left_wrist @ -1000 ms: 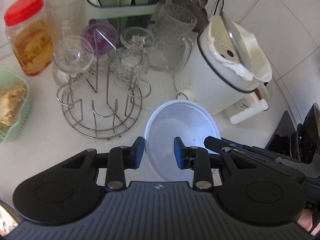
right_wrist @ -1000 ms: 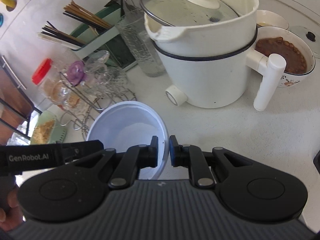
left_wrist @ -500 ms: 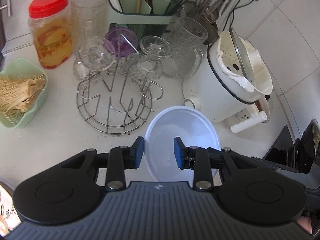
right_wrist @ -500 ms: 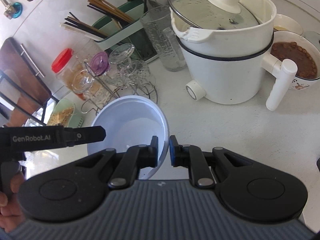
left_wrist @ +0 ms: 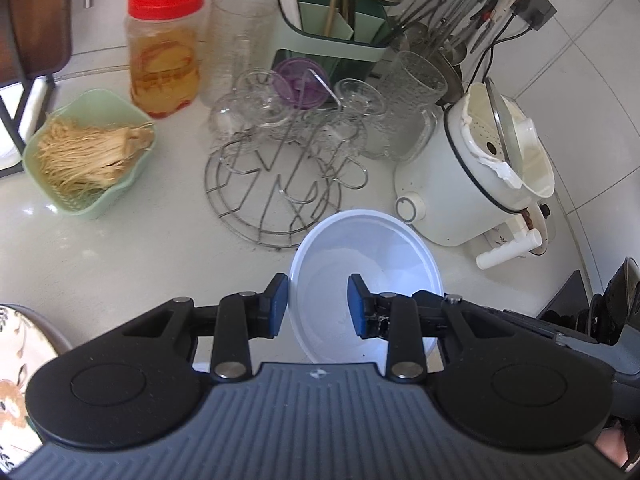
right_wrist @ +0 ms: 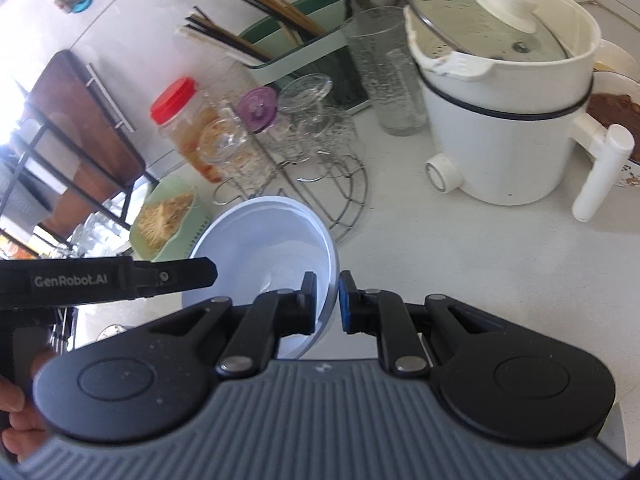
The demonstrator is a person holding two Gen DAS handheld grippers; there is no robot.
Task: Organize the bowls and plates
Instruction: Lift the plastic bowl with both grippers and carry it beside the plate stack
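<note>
Above the counter (left_wrist: pixel 120 264) | right gripper (right_wrist: pixel 327 300) pinches white bowl (right_wrist: pixel 264 248) rim | left gripper (left_wrist: pixel 318 304) part-open, straddling rim, grip unclear | bowl not placed yet

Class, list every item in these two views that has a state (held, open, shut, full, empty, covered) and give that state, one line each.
White bowl: empty, rim pinched by the right gripper.
Right gripper: shut on the bowl rim.
Left gripper: open, straddling the bowl's other rim.
Red-lidded jar: capped, partly full.
White pot: covered by a glass lid.
Green basket: holds pale strands.
Wire rack: glasses hung upside down.
</note>
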